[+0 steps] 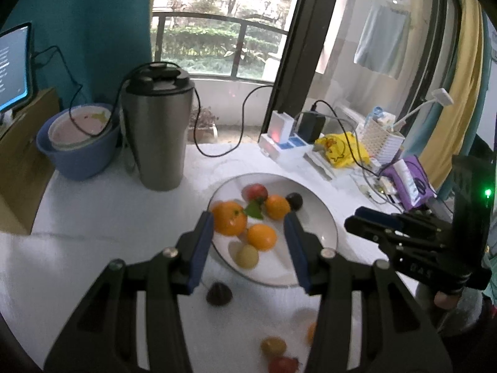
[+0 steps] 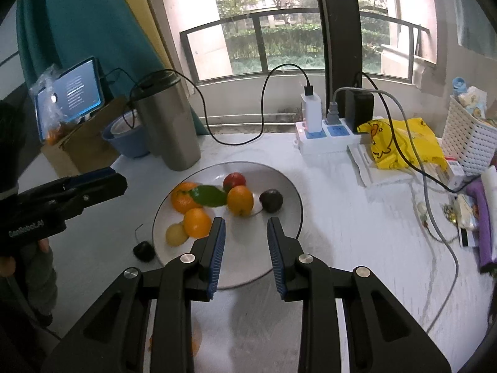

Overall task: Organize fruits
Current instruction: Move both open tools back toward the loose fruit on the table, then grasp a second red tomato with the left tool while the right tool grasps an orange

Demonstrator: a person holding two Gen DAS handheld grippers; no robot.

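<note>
A white plate [image 1: 323,217] [image 2: 279,183] on the white table holds three oranges [image 1: 261,237] [image 2: 196,222], one with a green leaf [image 2: 208,195], a red fruit [image 1: 255,192] [image 2: 234,181], a dark round fruit [image 1: 294,200] [image 2: 271,200] and a yellow fruit [image 1: 247,256] [image 2: 176,234]. A dark fruit [image 1: 219,293] [image 2: 143,250] lies on the table by the plate's near-left rim. My left gripper [image 1: 248,220] is open and empty above the plate's near side. My right gripper [image 2: 246,227] is open and empty over the plate.
More small fruits [image 1: 273,346] lie on the table near me. A steel tumbler [image 1: 158,124] [image 2: 169,124], a blue bowl [image 1: 77,155], a power strip with chargers [image 2: 326,136], a yellow bag [image 2: 403,143] and a white basket [image 2: 469,140] line the back. Cables [image 2: 435,223] run across the right.
</note>
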